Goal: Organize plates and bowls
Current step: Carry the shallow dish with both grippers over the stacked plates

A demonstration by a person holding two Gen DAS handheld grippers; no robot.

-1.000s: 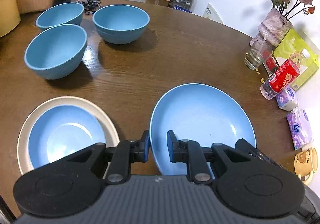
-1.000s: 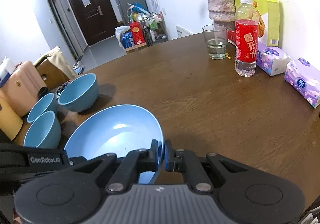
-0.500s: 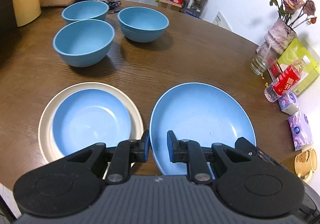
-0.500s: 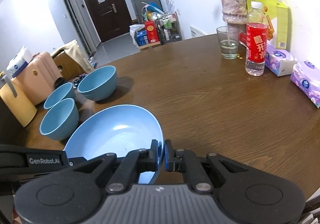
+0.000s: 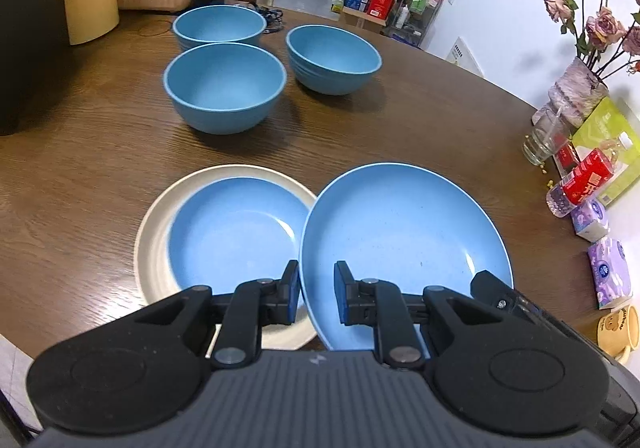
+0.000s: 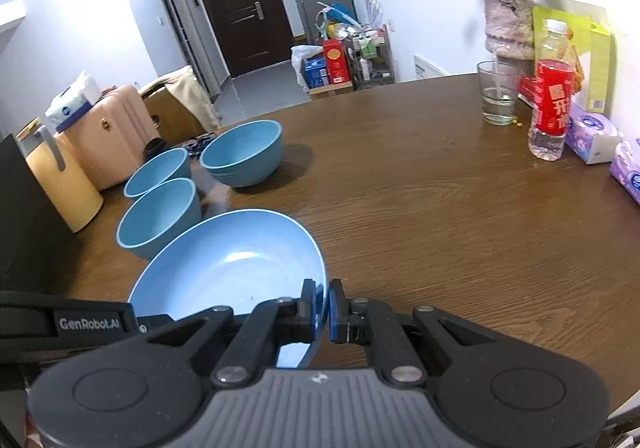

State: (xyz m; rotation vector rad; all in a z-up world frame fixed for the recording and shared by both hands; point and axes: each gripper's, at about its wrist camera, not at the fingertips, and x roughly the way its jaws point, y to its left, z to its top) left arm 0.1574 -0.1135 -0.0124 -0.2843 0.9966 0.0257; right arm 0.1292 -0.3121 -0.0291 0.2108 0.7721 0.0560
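Where lettering shows, GenRobot.AI on left claw (image 6: 86,324)

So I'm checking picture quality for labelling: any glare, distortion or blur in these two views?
Left wrist view: sharp, a glare streak on the small blue plate, table edge bowed by the fisheye. Right wrist view: dark rounded corners, a highlight in the large blue plate, bright wall behind the vase.

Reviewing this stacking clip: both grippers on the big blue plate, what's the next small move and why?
Probably carry the large blue plate further left until it is centred over the small blue plate, then lower it. The left gripper and right gripper both pinch its near rim, and it only overlaps the edge of the cream plate.
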